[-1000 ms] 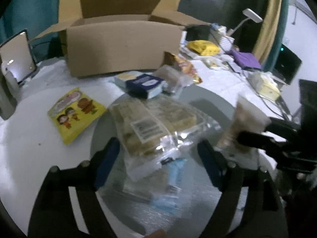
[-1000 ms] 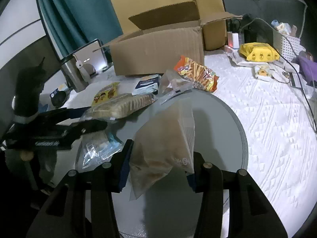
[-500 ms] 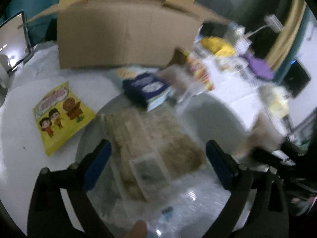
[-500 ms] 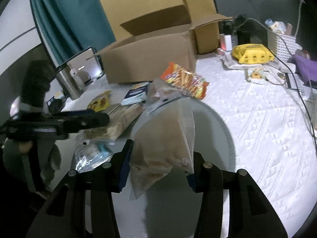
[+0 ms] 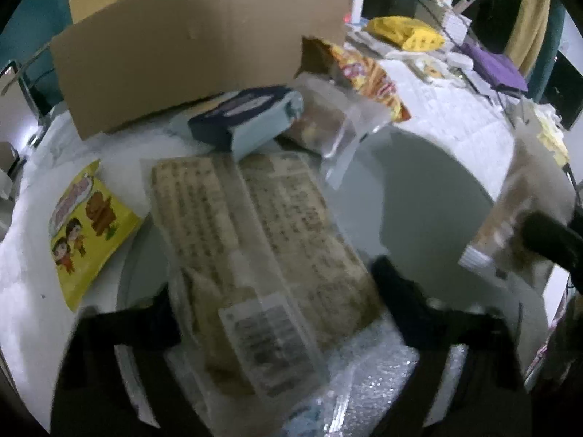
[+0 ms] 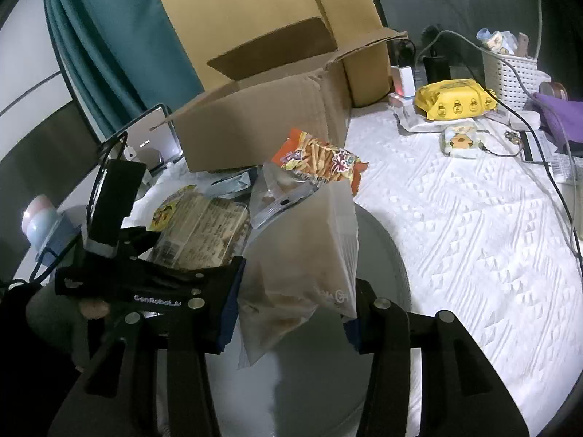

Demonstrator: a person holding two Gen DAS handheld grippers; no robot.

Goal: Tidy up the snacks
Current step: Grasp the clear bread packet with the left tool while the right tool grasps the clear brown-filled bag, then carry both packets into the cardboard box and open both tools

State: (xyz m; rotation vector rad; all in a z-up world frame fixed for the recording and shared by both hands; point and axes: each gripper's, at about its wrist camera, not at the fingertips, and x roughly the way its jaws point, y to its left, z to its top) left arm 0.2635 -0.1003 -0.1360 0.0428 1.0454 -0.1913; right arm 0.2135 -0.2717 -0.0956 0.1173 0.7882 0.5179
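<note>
The cracker pack is lying on the round tray between the fingers of the left claw. Behind it the boxed snack is sitting before the cardboard box, with the cartoon packet lying to its left and the chip bag to the right. The right claw is holding a pouch over the tray.

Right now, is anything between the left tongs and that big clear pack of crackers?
Nothing visible. The left tongs already straddle the cracker pack, their jaws closing around its near end. The blue box overlaps only its far edge.
</note>
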